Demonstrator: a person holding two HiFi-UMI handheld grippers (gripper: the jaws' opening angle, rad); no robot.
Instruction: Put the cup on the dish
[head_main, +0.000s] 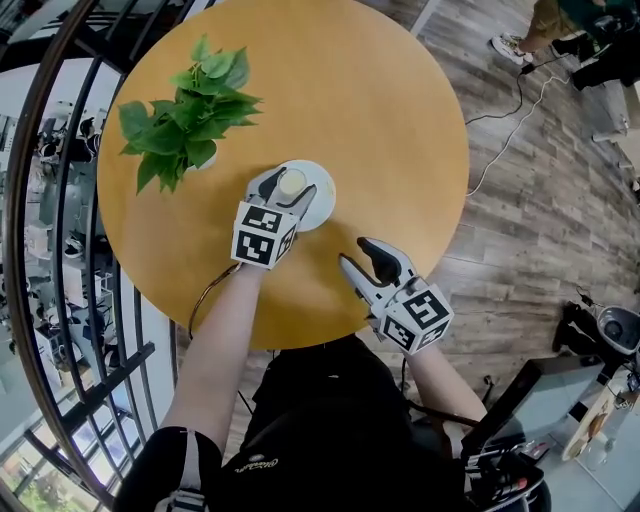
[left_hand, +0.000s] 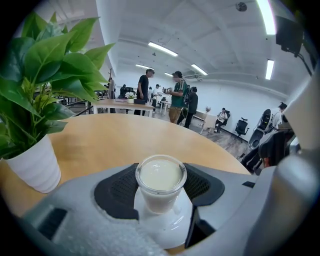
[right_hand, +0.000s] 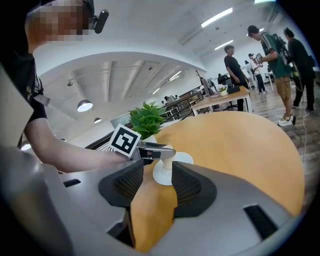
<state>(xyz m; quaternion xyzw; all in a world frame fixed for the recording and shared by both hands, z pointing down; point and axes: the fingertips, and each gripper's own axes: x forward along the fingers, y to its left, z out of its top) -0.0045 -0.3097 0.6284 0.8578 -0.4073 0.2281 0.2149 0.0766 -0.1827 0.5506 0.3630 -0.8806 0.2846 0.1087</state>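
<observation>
Nearest the lens, the grey left claw (left_hand: 161, 175) is clenched on a small clear cup (left_hand: 161, 192) filled with a creamy white liquid. Its black ribbed pads (left_hand: 117, 192) press against the cup's sides from left and right. The cup stands upright on a round white dish (left_hand: 172, 226), close to the middle of it, with the dish's glossy rim showing below the cup's base. The dish lies flat on the round, light wooden tabletop (head_main: 340, 90).

Just left of the dish, a leafy green plant in a white pot (head_main: 185, 120) sits on the same tabletop, apart from the dish.

The grey right claw (right_hand: 157, 172) is released: its two black pads stand apart with only bare tabletop between them. It hovers near the tabletop's near edge, to the right of the left claw, pointing towards the dish.

Beyond the tabletop lie a grey wood-plank floor (head_main: 540, 170), with a white cable (head_main: 510, 125) trailing across it, and a black metal railing (head_main: 60, 250) on the left. Several people (left_hand: 177, 97) stand far off in the bright room.
</observation>
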